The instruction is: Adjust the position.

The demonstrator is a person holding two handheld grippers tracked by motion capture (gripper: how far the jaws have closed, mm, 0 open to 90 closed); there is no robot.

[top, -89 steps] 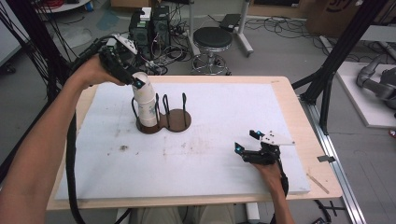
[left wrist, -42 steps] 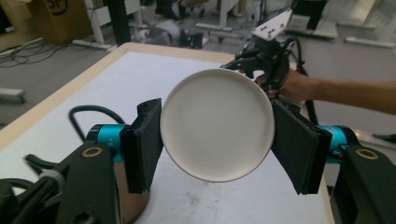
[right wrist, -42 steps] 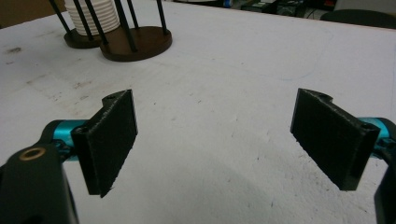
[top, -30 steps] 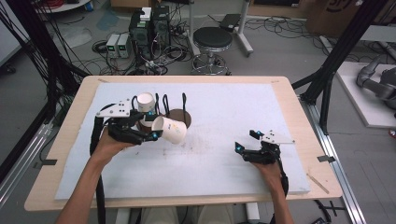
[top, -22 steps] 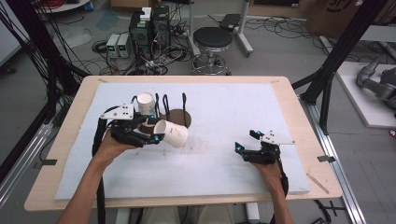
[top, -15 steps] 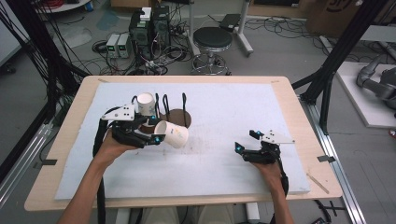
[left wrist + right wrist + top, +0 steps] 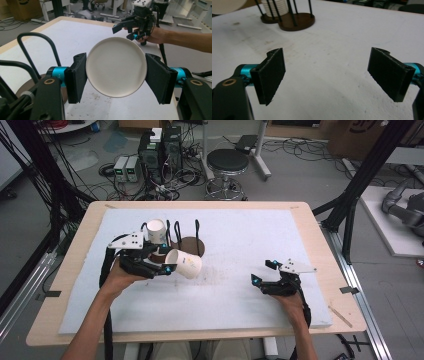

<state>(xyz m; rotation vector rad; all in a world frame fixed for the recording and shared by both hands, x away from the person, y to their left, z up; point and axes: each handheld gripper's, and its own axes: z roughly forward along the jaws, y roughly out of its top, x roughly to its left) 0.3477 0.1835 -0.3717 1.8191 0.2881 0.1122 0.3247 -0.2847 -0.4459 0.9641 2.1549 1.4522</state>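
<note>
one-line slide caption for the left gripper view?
Left hand-held gripper clamps a white paper cup sideways, its base facing the camera, above the white mat.

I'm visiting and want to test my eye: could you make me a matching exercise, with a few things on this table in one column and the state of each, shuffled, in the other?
Things:
1. left hand-held gripper
2. right hand-held gripper
3. stack of white cups
4. single white cup

States:
A. standing upright in the black wire holder
B. jaws wide apart, nothing between them
C. lying on its side, clamped between two black jaws
D. shut on a cup

Pairs: 1-D, 2-B, 3-A, 4-C
</note>
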